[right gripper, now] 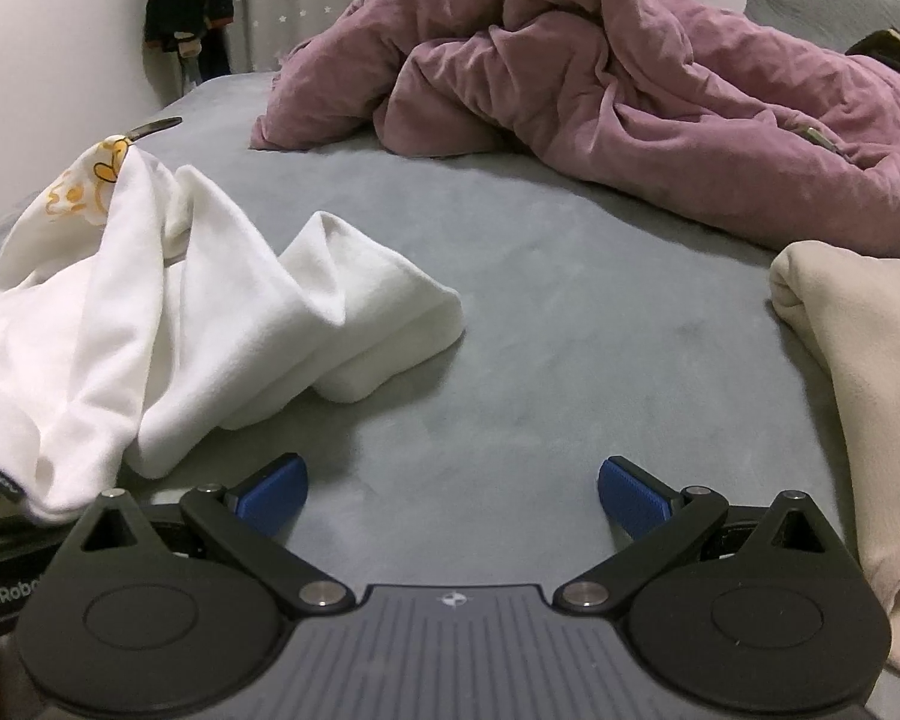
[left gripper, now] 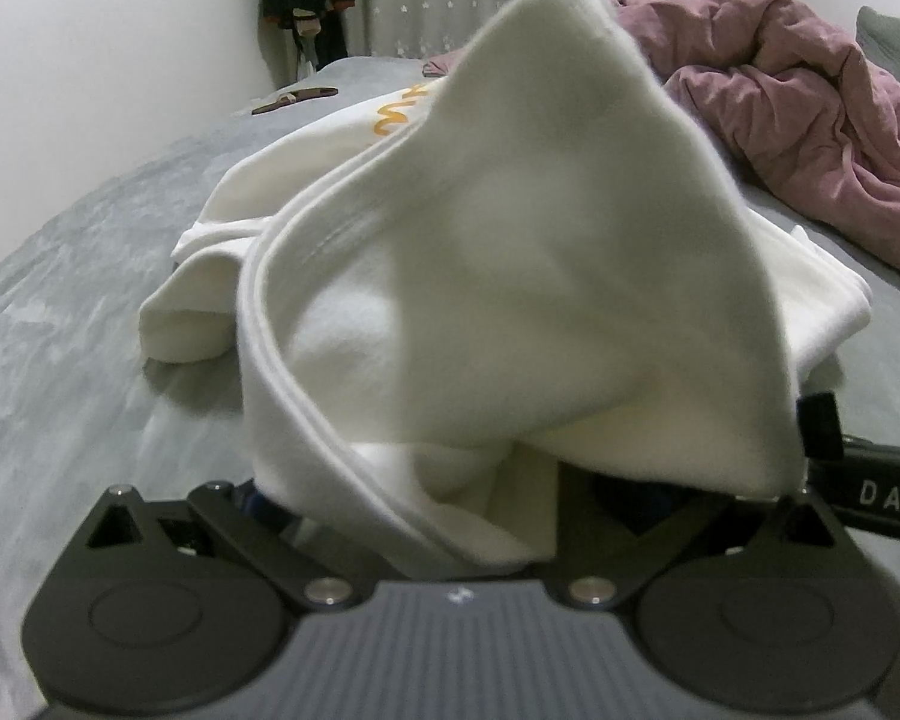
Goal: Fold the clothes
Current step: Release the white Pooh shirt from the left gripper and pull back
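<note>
**Left tongs lift white garment, right tongs gape over bed**

Left tongs (left gripper: 450, 480) pinch a raised fold of the white garment (left gripper: 510, 276), its remainder heaped on the grey bed (left gripper: 90, 360). Right tongs (right gripper: 450, 495) hover spread wide, holding nothing, blue pads (right gripper: 270, 495) apart. Beige cloth (right gripper: 870, 390) lies right; a pink duvet (right gripper: 630, 90) is bunched behind.

White garment (left gripper: 510, 276) is looking like soft matt knit cloth w/ a stitched hem, printed orange motif (right gripper: 105, 165) showing near the bed's left edge. Grey bed cover (right gripper: 540, 330) is reading as short-pile, velvety. Mauve duvet (right gripper: 630, 90) is showing a plush, crumpled nap. Beige cloth (right gripper: 870, 360), right edge, prob. fleece. Right gripper (right gripper: 450, 495): matt black plastic, ribbed blue pads (right gripper: 633, 495), shiny metal pins.
</note>
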Available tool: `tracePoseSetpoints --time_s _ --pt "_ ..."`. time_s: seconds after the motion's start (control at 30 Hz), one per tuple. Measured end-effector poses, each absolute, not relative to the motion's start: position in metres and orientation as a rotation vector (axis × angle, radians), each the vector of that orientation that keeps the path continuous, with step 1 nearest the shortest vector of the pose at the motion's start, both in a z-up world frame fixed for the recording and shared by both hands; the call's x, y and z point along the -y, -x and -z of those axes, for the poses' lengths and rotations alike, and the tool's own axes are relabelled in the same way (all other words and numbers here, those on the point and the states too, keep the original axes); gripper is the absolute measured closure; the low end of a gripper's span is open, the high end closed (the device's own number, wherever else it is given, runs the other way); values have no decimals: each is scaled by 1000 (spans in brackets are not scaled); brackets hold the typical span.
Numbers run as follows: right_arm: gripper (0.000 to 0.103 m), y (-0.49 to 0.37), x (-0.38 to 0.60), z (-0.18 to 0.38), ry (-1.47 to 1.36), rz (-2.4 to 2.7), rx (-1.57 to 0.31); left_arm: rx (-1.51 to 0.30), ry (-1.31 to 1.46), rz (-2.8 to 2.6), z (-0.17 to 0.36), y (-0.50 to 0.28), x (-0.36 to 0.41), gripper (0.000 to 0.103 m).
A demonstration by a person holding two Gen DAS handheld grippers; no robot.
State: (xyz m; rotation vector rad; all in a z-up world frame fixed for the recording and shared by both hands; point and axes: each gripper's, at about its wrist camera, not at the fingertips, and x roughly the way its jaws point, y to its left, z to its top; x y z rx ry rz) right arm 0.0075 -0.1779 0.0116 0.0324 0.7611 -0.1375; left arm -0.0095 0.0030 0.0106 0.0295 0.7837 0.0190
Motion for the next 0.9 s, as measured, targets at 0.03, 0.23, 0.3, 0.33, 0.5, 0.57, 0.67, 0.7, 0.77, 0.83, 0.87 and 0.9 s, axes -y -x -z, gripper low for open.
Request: tracePoseSetpoints --time_s 0.03,0.23,0.3,0.33,0.5,0.57,0.67,0.7,0.77,0.83,0.87,0.9 --pt "0 -8 177 -12 -31 136 -763 -790 -26 -20 -12 10 -4 0" --pt "0 -6 170 -18 -11 77 -778 -831 -4 -28 -20 14 -11 0" --pt "0 -4 162 -19 39 31 -777 -845 3 -30 -22 16 -13 0" --pt "0 -3 158 -20 65 9 -776 -852 7 -31 -23 17 -15 0" --pt "0 -1 148 -24 102 -53 -774 -833 21 -24 -30 15 -34 0" --pt "0 0 146 -26 80 -86 -785 -825 34 -29 -37 17 -39 0" --pt "0 3 140 -28 114 -114 -780 -833 55 -23 -37 19 -47 0" --pt "0 4 137 -30 126 -124 -776 -840 65 -26 -39 18 -44 0" --pt "0 7 134 -35 136 -152 -766 -858 89 -16 -42 20 -48 0" --pt "0 11 132 -41 135 -182 -752 -866 122 12 -48 28 -54 0" --pt "0 13 131 -44 135 -197 -745 -864 139 30 -52 32 -57 0" --pt "0 14 131 -47 135 -211 -737 -855 146 41 -55 37 -60 0"
